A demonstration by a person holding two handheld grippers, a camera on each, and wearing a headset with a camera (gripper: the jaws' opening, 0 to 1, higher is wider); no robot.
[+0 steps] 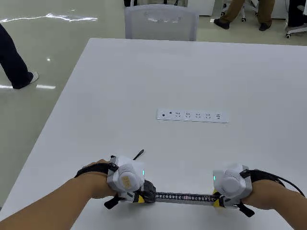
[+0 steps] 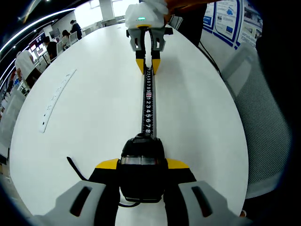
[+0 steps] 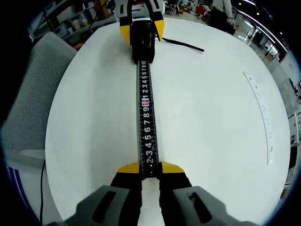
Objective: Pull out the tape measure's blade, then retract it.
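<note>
Tape measure case (image 3: pixel 142 42): clamped in my left gripper (image 2: pixel 142 165). Blade (image 3: pixel 145 108): drawn out, tip pinched in my right gripper (image 3: pixel 150 168), long axis straight between both along the table (image 1: pixel 168 76)'s near edge. Retraction, I judge, runs right-to-left.

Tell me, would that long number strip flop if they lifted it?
Probably not much: the blade runs straight from the case to the right gripper, so it seems stiff. It looks thin, so pushing it endways might buckle it.
</note>
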